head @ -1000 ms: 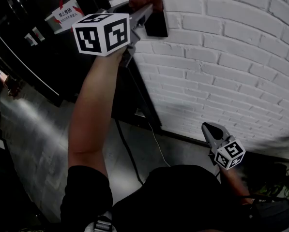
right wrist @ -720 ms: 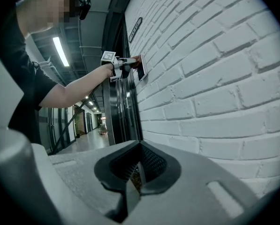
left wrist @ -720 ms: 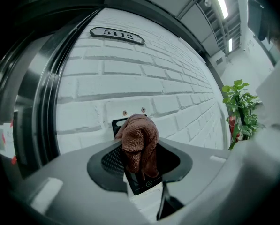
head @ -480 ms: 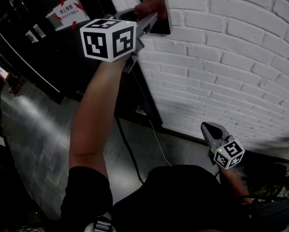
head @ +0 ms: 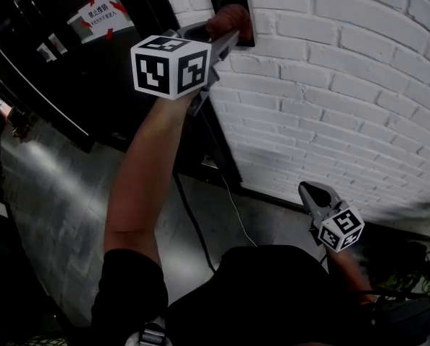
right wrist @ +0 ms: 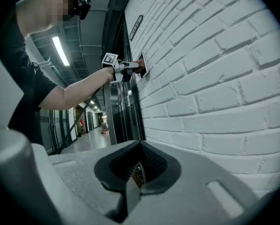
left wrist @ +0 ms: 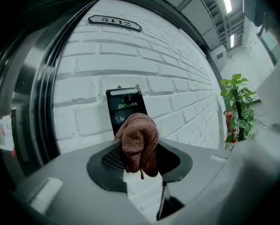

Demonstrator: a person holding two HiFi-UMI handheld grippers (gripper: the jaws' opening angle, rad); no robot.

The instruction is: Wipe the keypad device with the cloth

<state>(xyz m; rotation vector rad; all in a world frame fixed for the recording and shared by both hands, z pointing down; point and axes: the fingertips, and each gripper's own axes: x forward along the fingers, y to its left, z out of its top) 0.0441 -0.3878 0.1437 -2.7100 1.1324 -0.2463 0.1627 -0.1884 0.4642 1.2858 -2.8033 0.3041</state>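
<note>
A black keypad device [head: 230,6] [left wrist: 126,108] is mounted on the white brick wall. My left gripper [head: 225,33] [left wrist: 139,156] is raised to it and shut on a bunched brown cloth [head: 230,20] [left wrist: 137,142]. The cloth covers the device's lower part; whether it touches cannot be told. The device's upper screen shows above the cloth in both views. My right gripper [head: 310,193] [right wrist: 136,172] hangs low beside the wall, its jaws together with nothing between them. In the right gripper view the raised left gripper [right wrist: 130,66] appears far off at the device.
A dark metal door frame [head: 139,56] runs along the left of the wall, with a white sign [head: 103,14] on it. A cable [head: 193,225] trails down to the grey floor. A number plate [left wrist: 114,22] hangs above the device. A green plant [left wrist: 238,102] stands at the right.
The left gripper with the cloth has slid down the device, so more of the device's upper part now shows above the cloth. The right gripper has stayed put.
</note>
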